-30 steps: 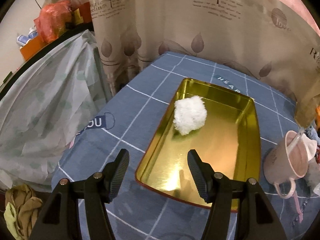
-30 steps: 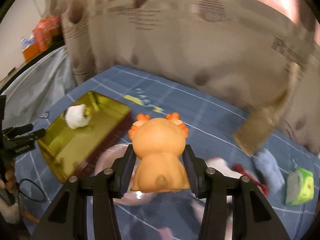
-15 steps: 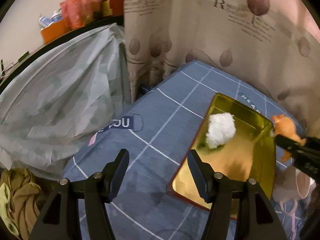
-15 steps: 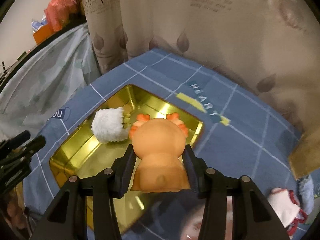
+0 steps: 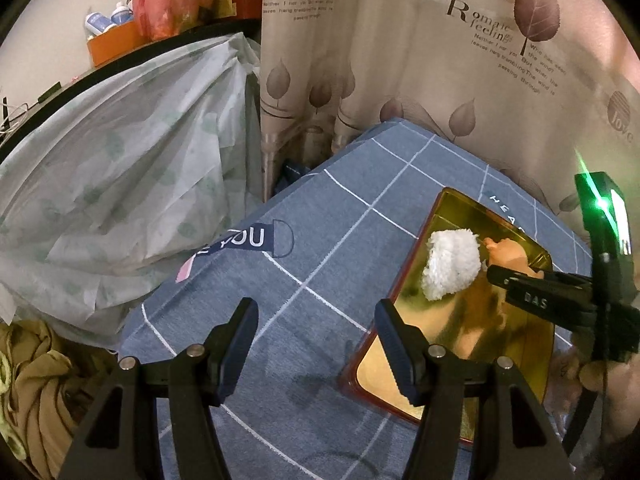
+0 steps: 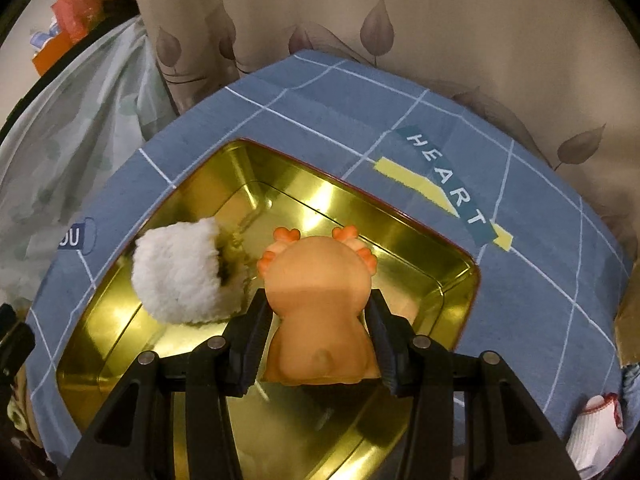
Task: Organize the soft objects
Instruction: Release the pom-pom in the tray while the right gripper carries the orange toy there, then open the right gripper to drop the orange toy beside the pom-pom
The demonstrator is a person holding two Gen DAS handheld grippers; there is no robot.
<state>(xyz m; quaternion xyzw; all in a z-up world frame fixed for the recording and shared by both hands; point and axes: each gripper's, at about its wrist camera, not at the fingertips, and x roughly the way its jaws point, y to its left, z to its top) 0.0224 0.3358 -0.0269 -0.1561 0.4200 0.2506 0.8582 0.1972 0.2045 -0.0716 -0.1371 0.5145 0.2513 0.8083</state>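
- My right gripper (image 6: 316,334) is clamped on an orange plush toy (image 6: 318,304), one black finger pressed against each of its flanks; I see the toy from behind, with small bright-orange frills on both sides of its head.
- I hold the toy over the inside of a shiny gold tray (image 6: 420,240) with a thin red rim; whether the toy's underside touches the tray floor I cannot tell.
- A fluffy white soft object (image 6: 180,276) lies in the tray just left of the toy, close to my right gripper's left finger.
- My left gripper (image 5: 316,344) is spread wide with nothing between its fingers, hovering above the blue worktop (image 5: 320,248) just off the tray's (image 5: 372,364) near-left edge.
- In the left wrist view, the white soft object (image 5: 452,264) sits in the tray, and the orange toy (image 5: 506,250) shows just behind it, with my right gripper (image 5: 524,284) reaching in from the right edge.
- The worktop wears a blue cloth with a white grid; one label on it reads "YOU" (image 5: 250,240), another "HEART" (image 6: 448,184).
- A beige curtain with a leaf print (image 6: 400,20) hangs behind the worktop.
- A white cloth item with red trim (image 6: 596,436) lies at the lower right of the right wrist view.
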